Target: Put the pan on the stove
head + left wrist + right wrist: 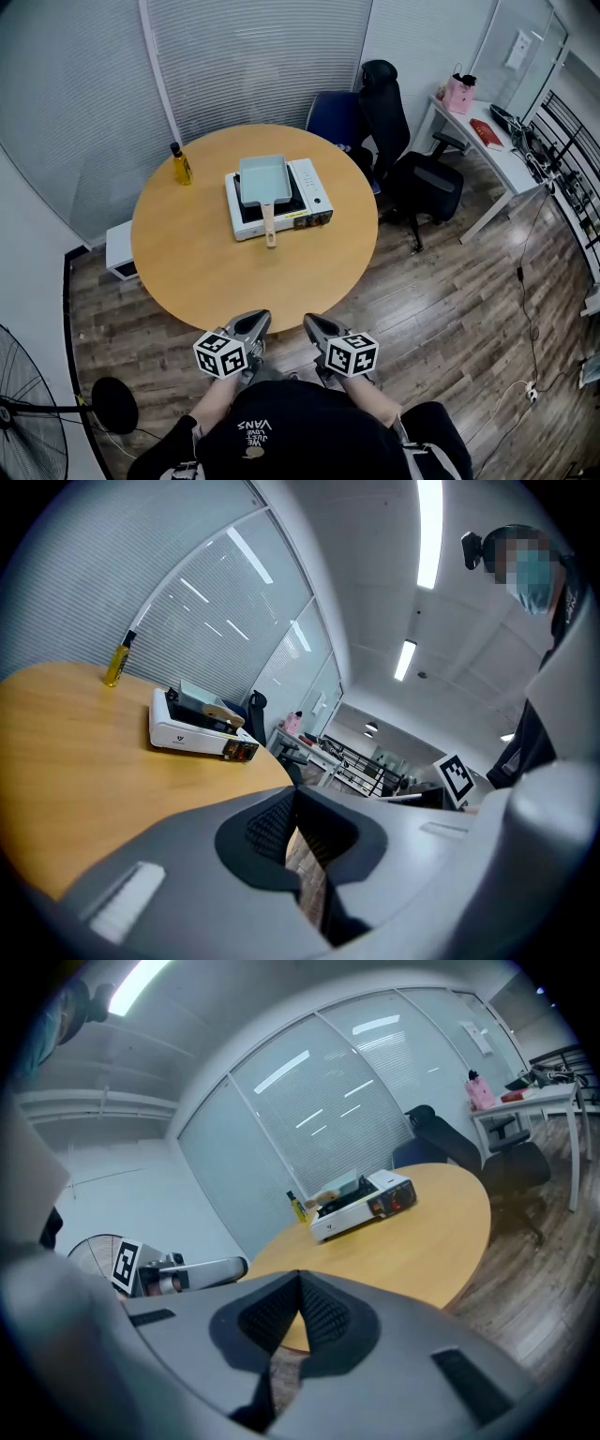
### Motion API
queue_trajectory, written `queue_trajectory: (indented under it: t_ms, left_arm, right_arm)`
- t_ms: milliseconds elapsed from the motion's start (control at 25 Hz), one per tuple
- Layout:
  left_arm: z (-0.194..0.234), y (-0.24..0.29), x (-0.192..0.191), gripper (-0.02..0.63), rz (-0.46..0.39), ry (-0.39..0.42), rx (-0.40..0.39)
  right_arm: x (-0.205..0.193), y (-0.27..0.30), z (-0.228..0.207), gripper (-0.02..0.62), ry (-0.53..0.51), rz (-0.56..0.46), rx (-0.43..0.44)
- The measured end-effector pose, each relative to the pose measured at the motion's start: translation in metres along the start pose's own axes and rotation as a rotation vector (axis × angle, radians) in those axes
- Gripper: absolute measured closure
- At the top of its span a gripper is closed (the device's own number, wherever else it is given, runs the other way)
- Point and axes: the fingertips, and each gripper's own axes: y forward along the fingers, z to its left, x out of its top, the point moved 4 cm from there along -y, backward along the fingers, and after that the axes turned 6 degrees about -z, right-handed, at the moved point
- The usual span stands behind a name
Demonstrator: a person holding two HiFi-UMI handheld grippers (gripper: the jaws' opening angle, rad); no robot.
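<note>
left tongs point(262, 317) closed, empty | right tongs point(310, 322) closed, empty | pan point(263, 178) hides stove point(315, 193) top

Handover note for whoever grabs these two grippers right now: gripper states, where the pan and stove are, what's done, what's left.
Left gripper: shut, empty, held off the near edge of the round table.
Right gripper: shut, empty, beside the left one.
Rectangular pan: sits on the white portable stove at the far side of the table, wooden handle pointing toward you.
Done: pan is on the stove.
Left: nothing apparent for this task.
</note>
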Motion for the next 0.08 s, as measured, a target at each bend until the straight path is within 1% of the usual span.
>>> queue_trajectory:
  t_ms: [80]
  left_arm:
    - [0.0012, 0.0014, 0.0011, 0.595, -0.002, 0.0, 0.005]
  right_arm:
    - [0.0017, 0.001, -0.0011, 0.583, 0.001, -0.003, 0.0]
